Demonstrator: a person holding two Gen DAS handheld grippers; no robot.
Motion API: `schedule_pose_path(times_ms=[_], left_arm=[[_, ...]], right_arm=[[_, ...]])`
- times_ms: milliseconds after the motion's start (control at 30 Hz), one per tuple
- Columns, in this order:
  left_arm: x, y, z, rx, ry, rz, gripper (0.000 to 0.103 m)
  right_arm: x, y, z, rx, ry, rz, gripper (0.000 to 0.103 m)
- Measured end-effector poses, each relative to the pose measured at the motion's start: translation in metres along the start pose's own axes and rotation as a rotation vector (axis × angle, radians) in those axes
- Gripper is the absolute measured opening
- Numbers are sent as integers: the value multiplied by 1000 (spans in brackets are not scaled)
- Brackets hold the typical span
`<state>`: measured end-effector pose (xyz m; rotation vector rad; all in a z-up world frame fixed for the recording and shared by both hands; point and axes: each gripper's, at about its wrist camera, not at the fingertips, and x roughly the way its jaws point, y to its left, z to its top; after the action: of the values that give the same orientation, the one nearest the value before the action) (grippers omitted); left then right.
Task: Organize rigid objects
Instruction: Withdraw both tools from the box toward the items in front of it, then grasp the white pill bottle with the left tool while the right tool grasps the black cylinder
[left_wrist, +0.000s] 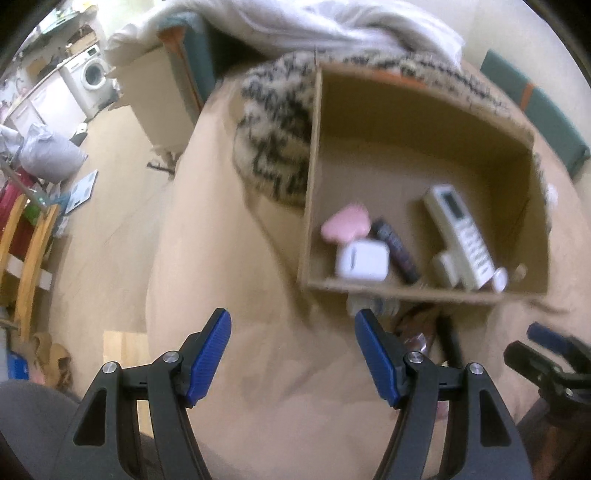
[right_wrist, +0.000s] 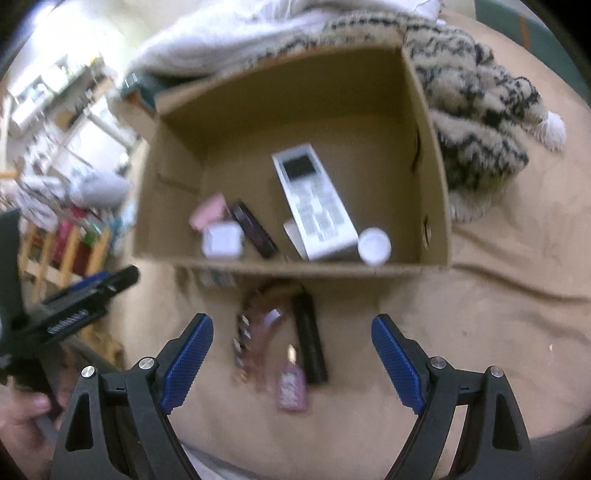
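I am seeing the left gripper (left_wrist: 293, 356) hovering over beige bedding (left_wrist: 229, 258), jaws spread, nothing between them. The cardboard box (right_wrist: 436, 155) is sitting ahead, holding a pink case (right_wrist: 207, 212), white cube (right_wrist: 222, 242), dark tube (right_wrist: 255, 229), white remote (right_wrist: 314, 203) lying long axis front-to-back, display end away from me, and white cap (right_wrist: 374, 245). The right gripper (right_wrist: 291, 360) is hanging spread over a black stick (right_wrist: 310, 339), its length toward the box, touching neither pad.
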<state>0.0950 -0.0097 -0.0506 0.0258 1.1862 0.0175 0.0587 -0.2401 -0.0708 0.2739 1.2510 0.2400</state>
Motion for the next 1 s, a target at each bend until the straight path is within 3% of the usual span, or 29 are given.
schedule_pose_path(times_ms=[300, 467, 533, 600, 633, 1000], left_arm=[[30, 15, -7, -80, 131, -15, 67], [52, 4, -5, -70, 206, -19, 67], [55, -7, 0, -46, 198, -34, 67], [57, -21, 7, -16, 174, -43, 67], [59, -27, 9, -12, 171, -48, 67], [97, -65, 28, 12, 204, -92, 67]], right_arm=[[22, -15, -1, 93, 82, 20, 93], [31, -27, 0, 158, 128, 47, 91], [38, -28, 1, 152, 145, 38, 76], [45, -28, 2, 138, 171, 35, 50], [50, -26, 3, 133, 187, 36, 46], [84, -2, 7, 17, 256, -37, 43]])
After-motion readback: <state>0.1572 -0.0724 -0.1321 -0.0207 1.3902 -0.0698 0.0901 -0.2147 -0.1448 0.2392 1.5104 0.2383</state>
